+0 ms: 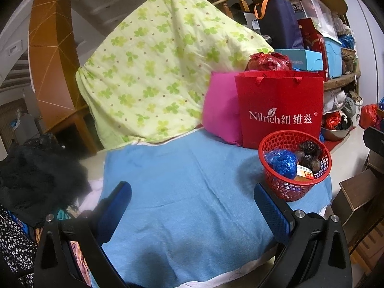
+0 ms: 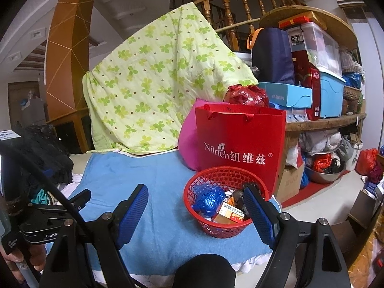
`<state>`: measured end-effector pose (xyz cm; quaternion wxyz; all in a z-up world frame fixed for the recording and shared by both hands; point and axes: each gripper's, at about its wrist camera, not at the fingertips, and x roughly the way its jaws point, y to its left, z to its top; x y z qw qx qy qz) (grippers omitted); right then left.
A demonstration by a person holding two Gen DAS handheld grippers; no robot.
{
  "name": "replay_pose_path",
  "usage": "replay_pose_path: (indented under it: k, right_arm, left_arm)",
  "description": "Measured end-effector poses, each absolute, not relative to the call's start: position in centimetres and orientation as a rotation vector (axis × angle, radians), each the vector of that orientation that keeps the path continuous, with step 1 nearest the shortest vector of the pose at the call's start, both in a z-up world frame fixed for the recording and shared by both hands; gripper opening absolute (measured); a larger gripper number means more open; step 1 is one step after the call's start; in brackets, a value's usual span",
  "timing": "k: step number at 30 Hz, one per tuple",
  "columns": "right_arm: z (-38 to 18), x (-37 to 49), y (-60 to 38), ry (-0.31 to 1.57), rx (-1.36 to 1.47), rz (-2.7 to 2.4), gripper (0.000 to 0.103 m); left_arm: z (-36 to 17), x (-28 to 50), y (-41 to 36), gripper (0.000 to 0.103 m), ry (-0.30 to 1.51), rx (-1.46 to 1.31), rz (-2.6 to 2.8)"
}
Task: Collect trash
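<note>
Your left gripper (image 1: 192, 206) and right gripper (image 2: 195, 207) both hold nothing, and their jaws stand wide open over the blue towel (image 1: 182, 192). The towel looks bare of trash. The trash sits in the red basket (image 2: 223, 228), near the towel's right edge: a blue bag (image 2: 207, 200) and a small box (image 2: 231, 214). Behind stands the red bag (image 2: 240, 144). The picking-up looks done. Next, look for more trash, or grab the basket rim.

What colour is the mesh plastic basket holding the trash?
Red mesh plastic basket; clearest in the right wrist view.
</note>
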<state>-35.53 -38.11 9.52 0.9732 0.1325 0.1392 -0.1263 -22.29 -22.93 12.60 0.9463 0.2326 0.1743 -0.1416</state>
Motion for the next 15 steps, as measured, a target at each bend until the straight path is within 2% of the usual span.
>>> replay_pose_path:
  k: [15]
  right_arm:
    - [10.8,-36.2,-36.6,0.264,0.237,-0.249,0.084]
  left_arm:
    - [13.1,-22.6,-21.4,0.101,0.339,0.451,-0.275]
